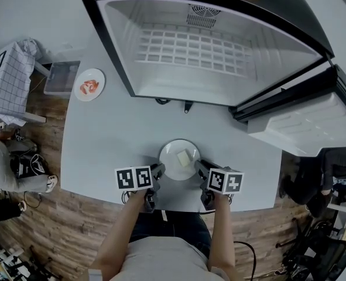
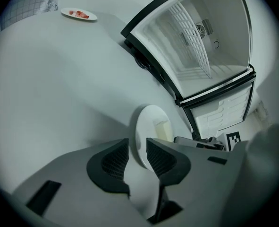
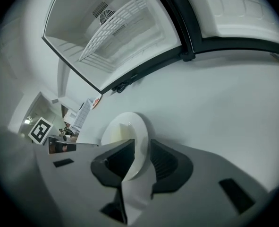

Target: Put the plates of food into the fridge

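White plate: the plate [image 1: 171, 154] lies flat on the grey table [image 1: 102, 139], at the person's edge and well short of the open fridge [image 1: 161, 16].
Food: a pale yellow block [image 1: 184, 157] sits just right of the plate's middle.
Left side: the left hand-held gripper [image 2: 137, 148] has its jaws narrowly apart, with the plate's left rim at their mouth and not pinched.
Right side: the right hand-held gripper [image 3: 141, 148] has its jaws narrowly apart astride the right rim, and neither pad looks pressed home.
Axis: the plate is round, so it has no long axis, and its face points up. The block looks slightly oblong, with its longer side running roughly toward the fridge.
Risk, grip: a shallow bite on a thin, smooth rim could slip once the plate is lifted.
Risk, tilt: if one side rises first, the plate tips and the block slides off.
Risk, entry: a low carry could knock the rim against the fridge's frame.
Other plate: the second plate [image 1: 89, 85], with red food on it, waits at the table's far left.
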A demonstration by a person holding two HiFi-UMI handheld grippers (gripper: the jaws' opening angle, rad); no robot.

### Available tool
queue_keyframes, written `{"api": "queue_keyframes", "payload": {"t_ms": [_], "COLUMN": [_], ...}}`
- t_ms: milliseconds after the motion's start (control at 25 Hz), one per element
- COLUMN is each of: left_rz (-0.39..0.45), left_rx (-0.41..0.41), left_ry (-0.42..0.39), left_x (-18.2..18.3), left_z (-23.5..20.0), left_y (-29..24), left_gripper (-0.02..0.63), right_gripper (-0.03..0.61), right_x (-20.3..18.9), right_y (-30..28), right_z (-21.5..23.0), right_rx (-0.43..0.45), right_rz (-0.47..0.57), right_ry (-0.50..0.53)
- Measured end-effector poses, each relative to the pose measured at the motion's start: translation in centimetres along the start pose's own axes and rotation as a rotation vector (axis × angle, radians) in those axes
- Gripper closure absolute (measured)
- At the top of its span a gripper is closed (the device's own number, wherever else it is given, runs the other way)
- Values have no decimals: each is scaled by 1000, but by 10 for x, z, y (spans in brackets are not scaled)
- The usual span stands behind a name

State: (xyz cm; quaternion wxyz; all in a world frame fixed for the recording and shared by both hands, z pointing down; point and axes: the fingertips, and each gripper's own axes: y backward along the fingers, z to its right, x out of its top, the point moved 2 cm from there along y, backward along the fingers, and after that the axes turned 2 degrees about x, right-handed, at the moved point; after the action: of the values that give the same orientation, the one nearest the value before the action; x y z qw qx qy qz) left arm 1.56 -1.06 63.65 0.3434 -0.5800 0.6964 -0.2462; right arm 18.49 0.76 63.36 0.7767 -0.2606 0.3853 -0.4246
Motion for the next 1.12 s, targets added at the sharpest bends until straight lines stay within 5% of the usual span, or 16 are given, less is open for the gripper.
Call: {"api": "queue_keyframes", "payload": {"t_ms": [360, 600, 760, 840, 1120], "left_rz": [-11, 5, 7, 16, 80], "left_rx": [-9, -24, -47, -45, -161], "left_ry": [44, 134, 175, 183, 258], "left_x": [-1, 1, 1, 0, 5], "left_z": [7, 3, -1, -4, 2], "left_y": [-7, -9, -8, -7, 9], "left_gripper": [514, 514, 515, 571, 583], "right_gripper": [485, 486, 499, 537, 546], "right_x": [-4, -5, -8, -10, -5], "right_y": [-3, -9, -8, -8, 1], "right_z": [4, -3, 0, 1, -8], "right_rx": [23, 183, 198, 188, 292], "right_rz": [2, 46, 67, 67, 118], "right_ry": [-103, -304, -344, -346, -444]}}
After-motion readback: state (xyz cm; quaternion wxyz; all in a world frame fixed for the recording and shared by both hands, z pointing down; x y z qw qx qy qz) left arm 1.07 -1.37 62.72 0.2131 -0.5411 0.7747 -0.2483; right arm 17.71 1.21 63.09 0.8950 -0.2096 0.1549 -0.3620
